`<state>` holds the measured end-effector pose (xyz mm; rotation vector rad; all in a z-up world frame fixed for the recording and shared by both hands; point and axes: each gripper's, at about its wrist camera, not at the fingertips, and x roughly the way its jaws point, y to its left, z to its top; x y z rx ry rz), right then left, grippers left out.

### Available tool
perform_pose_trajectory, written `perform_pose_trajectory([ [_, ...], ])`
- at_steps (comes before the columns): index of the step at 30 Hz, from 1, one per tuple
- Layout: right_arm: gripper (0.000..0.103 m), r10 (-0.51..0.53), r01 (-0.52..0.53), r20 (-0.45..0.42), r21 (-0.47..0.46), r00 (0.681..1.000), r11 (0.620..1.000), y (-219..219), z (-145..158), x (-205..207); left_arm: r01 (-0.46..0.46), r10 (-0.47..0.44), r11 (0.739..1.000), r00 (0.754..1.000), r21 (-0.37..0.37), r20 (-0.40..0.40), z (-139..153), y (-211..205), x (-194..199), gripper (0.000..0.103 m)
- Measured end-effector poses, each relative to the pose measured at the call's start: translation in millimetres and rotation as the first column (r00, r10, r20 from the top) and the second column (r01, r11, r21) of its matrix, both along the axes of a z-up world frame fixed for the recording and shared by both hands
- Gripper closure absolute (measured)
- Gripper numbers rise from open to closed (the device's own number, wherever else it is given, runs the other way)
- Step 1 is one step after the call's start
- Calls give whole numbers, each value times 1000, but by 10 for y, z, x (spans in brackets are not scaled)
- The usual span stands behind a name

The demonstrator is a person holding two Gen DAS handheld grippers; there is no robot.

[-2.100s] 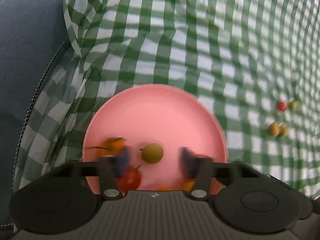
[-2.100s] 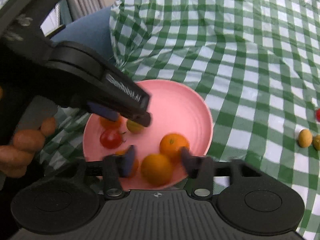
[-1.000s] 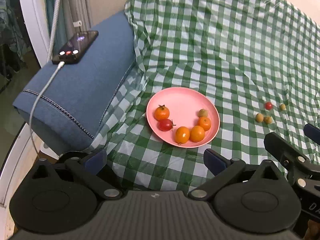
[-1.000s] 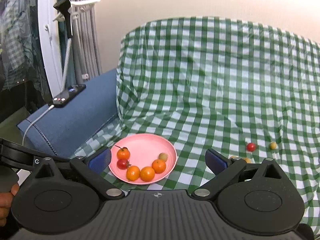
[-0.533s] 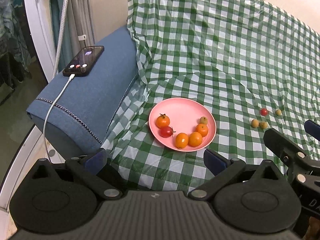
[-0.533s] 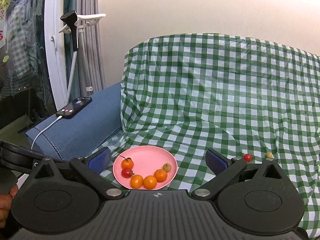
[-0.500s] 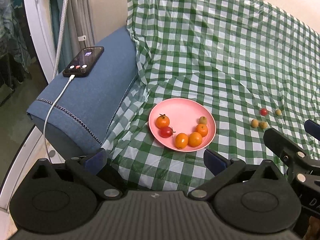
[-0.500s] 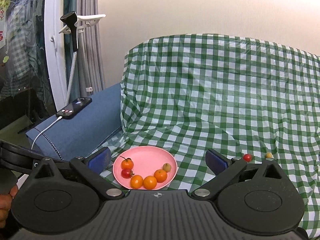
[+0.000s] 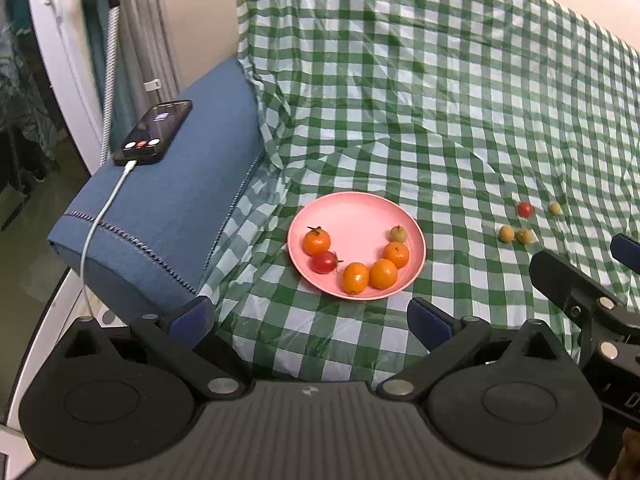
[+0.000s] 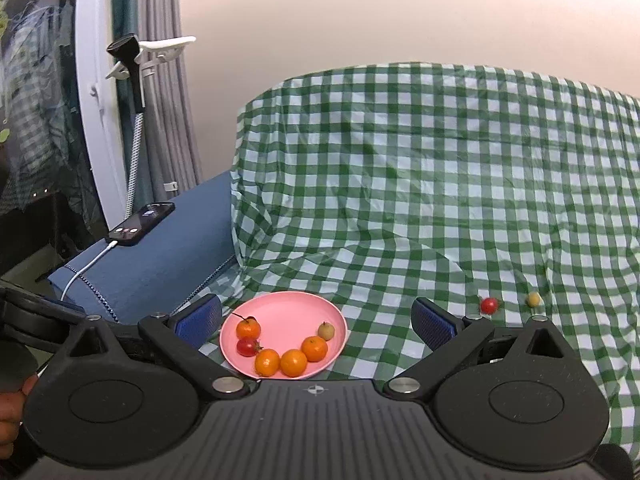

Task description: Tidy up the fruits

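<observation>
A pink plate (image 9: 352, 216) sits on the green checked cloth and also shows in the right wrist view (image 10: 288, 312). It holds several small oranges (image 9: 383, 273), a red tomato (image 9: 324, 261) and a small green fruit (image 9: 398, 233). Loose on the cloth to the right lie a red tomato (image 9: 525, 209) and three small yellow fruits (image 9: 506, 233). My left gripper (image 9: 310, 318) is open and empty, well back from the plate. My right gripper (image 10: 316, 320) is open and empty, raised and pulled back; it also shows at the right edge of the left wrist view (image 9: 576, 292).
A blue cushion (image 9: 168, 208) lies left of the plate with a phone (image 9: 154, 132) and its white cable (image 9: 100, 220) on it. A phone holder (image 10: 136, 52) and curtains stand at the far left. The cloth (image 10: 440, 200) rises behind the plate.
Both grippers have pulled back and up from the plate, which was close under their fingers two seconds ago. Both sets of jaws have opened wide. The fruits have not moved.
</observation>
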<state>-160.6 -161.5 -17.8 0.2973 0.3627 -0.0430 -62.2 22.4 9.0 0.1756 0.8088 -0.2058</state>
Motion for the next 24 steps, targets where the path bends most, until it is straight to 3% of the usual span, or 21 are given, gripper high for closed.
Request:
perform_pose_trajectory([
  [8, 3, -93, 95, -41, 60, 995, 994, -328, -265, 102, 67, -64, 995, 997, 75, -35, -164, -374, 197, 0],
  [14, 1, -195, 201, -100, 49, 976, 978, -811, -612, 176, 161, -157, 982, 986, 97, -53, -333, -958, 522, 0],
  [18, 1, -228, 233, -162, 16, 960, 972, -1181, -927, 296, 279, -274, 956, 960, 87, -64, -501, -1491, 781, 0],
  [20, 1, -240, 242, -189, -13, 952, 970, -1342, -1087, 386, 352, -348, 933, 935, 72, -68, -597, -1773, 904, 0],
  [24, 1, -285, 271, -237, -90, 929, 958, -1631, -1438, 628, 425, -419, 902, 904, 70, -90, -837, -2310, 1166, 0],
])
